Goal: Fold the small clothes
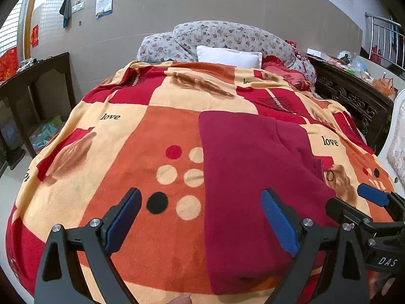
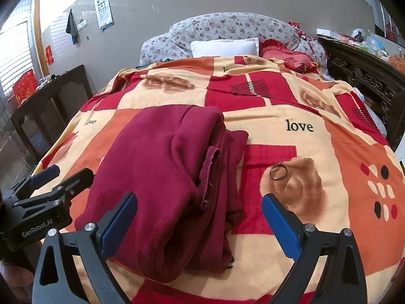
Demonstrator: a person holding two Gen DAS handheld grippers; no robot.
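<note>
The jaws of the right gripper (image 2: pixel 200 207) are standing wide with nothing pressed between the blue pads (image 2: pixel 119 225); the maroon garment (image 2: pixel 167 177) is lying beneath and between them, untouched as far as the right wrist view shows. The jaws of the left gripper (image 1: pixel 201 217) are likewise spreading wide and empty, one pad over the blanket's orange patch and the other over the garment's (image 1: pixel 253 190) flat left part. Both grippers are pointing down and forward at the cloth from the near edge of the bed, side by side, each showing at the margin of the other's view.

The garment is lying on the patterned blanket (image 2: pixel 316 152), toward the near end of the bed. It is looking already folded lengthwise: the left edge is running straight and smooth, while layered edges and a seam are stacking along its right side. That probably explains the empty, wide jaws, a fold laid down and let go, with the grippers hanging close for the next grasp.

A small black ring (image 2: pixel 278 172), perhaps a hair tie, is lying on the blanket just beside the garment's right edge, apart from it. Farther back, a white pillow (image 2: pixel 225 46) and a floral quilt (image 2: pixel 227 25) are piling up at the head of the bed.
</note>
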